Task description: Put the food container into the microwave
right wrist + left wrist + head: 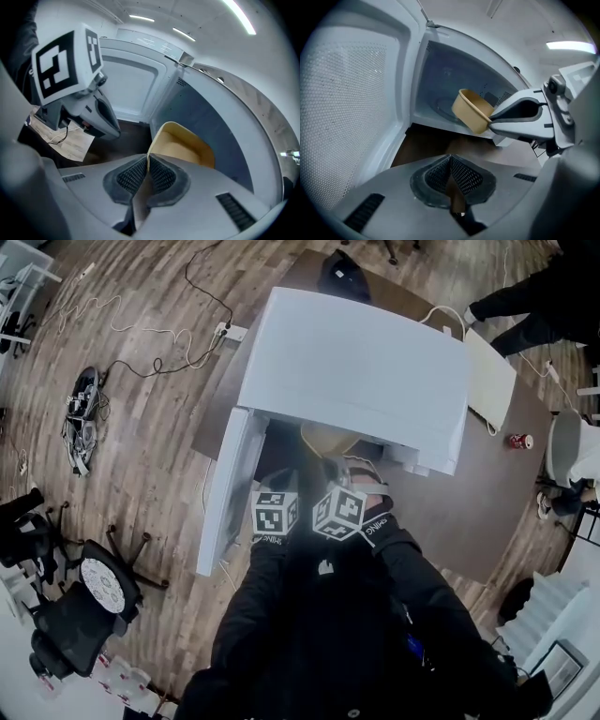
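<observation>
right tool (147, 159): clamped on the food container (187, 145) rim, container tilted at the microwave (356, 371) mouth | left tool (451, 161): clenched, empty | step: best levelled, eased far inside, released only once seated

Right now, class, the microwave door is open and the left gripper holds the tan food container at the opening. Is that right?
Not quite: the right gripper holds the tan food container, clamped on its rim, as the right gripper view shows. The left gripper is shut on nothing. The microwave door is indeed open.
</observation>
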